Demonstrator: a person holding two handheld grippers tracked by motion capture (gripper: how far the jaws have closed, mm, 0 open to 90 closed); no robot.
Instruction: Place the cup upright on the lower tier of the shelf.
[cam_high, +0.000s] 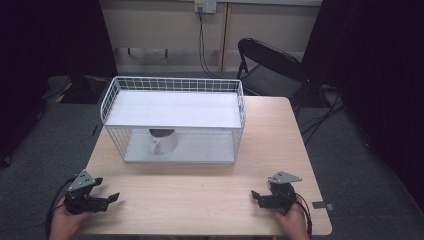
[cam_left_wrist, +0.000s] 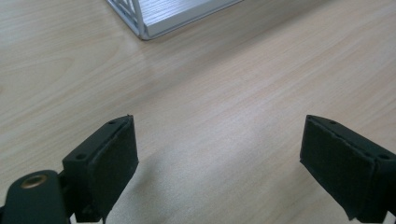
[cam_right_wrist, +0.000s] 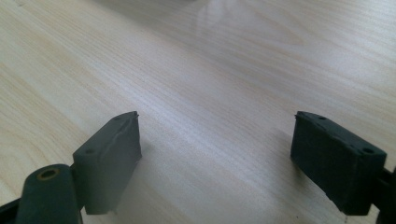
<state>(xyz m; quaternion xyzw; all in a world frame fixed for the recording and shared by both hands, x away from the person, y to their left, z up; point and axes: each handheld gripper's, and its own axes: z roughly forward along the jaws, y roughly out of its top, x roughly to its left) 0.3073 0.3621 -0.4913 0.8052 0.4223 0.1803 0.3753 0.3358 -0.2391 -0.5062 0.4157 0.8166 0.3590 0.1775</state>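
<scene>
Both grippers empty, jaws apart. Mug (cam_high: 162, 141) sits upright on rack (cam_high: 172, 120) bottom shelf, ahead of left gripper (cam_high: 107, 195) & to its right; right gripper (cam_high: 256, 195) farther, so left arm prob. nearer.

The table (cam_high: 210, 200) is viewed from above and from the person's side in the high view, facing forward and down. Each gripper view is taken close to the tabletop, along its own spread jaws. A corner of the wire rack (cam_left_wrist: 154, 18) is shared by the left gripper view and the high view.
</scene>
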